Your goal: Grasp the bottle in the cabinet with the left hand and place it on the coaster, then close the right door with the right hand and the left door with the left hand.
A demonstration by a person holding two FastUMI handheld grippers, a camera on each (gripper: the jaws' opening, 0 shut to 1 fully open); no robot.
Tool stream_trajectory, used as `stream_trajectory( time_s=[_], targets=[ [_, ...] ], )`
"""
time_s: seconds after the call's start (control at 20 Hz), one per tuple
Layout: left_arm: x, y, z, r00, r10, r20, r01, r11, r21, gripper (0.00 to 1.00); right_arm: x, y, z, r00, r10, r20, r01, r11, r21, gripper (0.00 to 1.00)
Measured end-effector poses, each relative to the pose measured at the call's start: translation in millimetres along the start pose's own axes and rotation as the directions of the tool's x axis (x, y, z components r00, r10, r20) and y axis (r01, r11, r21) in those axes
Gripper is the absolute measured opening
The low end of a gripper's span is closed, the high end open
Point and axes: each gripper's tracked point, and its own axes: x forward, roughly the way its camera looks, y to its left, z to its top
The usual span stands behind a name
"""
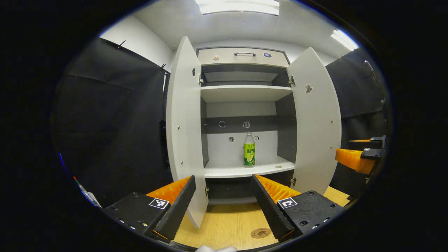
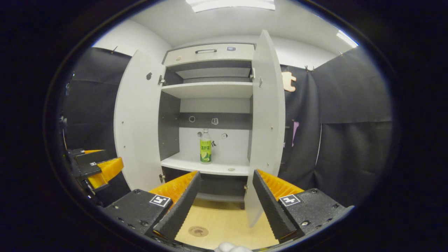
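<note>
A clear bottle [image 1: 249,149] with a green label stands upright on the lower shelf of the white cabinet [image 1: 245,94], whose left door [image 1: 185,129] and right door [image 1: 316,122] both stand wide. The round brown coaster [image 1: 260,232] lies on the wooden tabletop in front. My left gripper [image 1: 222,182] is open, well short of the shelf, with nothing between its fingers. The right gripper view shows the same bottle [image 2: 205,146], the coaster [image 2: 198,231], the left door [image 2: 136,122] and the right door [image 2: 267,119]. My right gripper [image 2: 225,176] is open and holds nothing.
The wooden tabletop [image 1: 227,227] runs up to the cabinet's base. A drawer with a handle [image 1: 244,54] tops the cabinet; the upper shelf [image 1: 245,91] is bare. The other gripper [image 1: 360,155] hovers at the right edge of the left gripper view, and another [image 2: 94,168] at the left in the right gripper view.
</note>
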Motion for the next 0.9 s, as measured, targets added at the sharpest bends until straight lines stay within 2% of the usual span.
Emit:
stream_trajectory(
  time_s=[0.2,0.5,0.75,0.9],
  targets=[
    [66,-22,16,0.998,-0.048,0.051,0.048,0.999,-0.006,0.96,-3,-2,8,1.0,-0.016,0.0,0.016,1.0,-0.004,0.98],
    [196,-74,30,0.989,-0.115,0.094,0.12,0.992,-0.043,0.96,-1,-9,21,0.997,-0.072,0.001,0.072,0.997,0.004,0.98],
    [302,-107,5,0.992,-0.104,0.069,0.107,0.994,-0.038,0.96,8,-14,21,0.993,-0.115,-0.02,0.115,0.993,-0.007,0.98],
    [360,-109,-15,0.997,-0.074,0.035,0.075,0.997,-0.015,0.96,17,-16,19,0.991,-0.131,-0.033,0.13,0.991,-0.024,0.98]
  ],
)
